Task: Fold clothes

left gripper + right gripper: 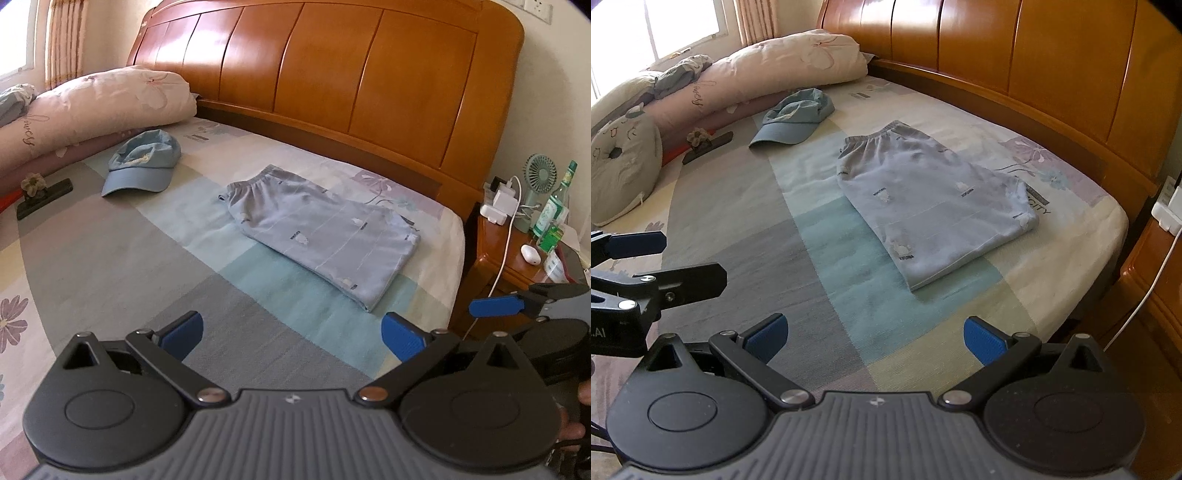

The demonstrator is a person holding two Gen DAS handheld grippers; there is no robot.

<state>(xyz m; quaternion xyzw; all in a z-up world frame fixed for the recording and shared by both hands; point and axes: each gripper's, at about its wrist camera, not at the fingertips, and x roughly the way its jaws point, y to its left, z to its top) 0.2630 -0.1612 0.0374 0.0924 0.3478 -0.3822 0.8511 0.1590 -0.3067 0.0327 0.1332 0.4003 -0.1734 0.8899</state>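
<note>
A pair of pale blue-grey shorts [321, 236] is observed folded flat on the bed sheet [122, 258], elastic waistband turned toward the headboard [332, 62], small printed motifs visible on the fabric. The shorts lie near the bed's edge on the nightstand [517, 258] side, partly over a teal patch of the patchwork sheet. No gripper is in contact with the garment.

The left gripper [291, 334] is held above the sheet short of the shorts, its blue-padded fingers spread wide with nothing between them. The right gripper [875, 338] is held likewise, jaws wide apart and empty. Each gripper is seen at the edge of the other's view.

A blue cap [142, 166] is recorded on the sheet between the shorts and a rolled floral quilt [103, 103], apart from both. A dark flat object bearing a small flower ornament [42, 197] lies beside the quilt; its identity cannot be determined. A round cushion [622, 162] is noted in the right wrist view. On the nightstand are a small fan [540, 173], a green bottle [556, 206] and a white charger with cable [504, 201].
</note>
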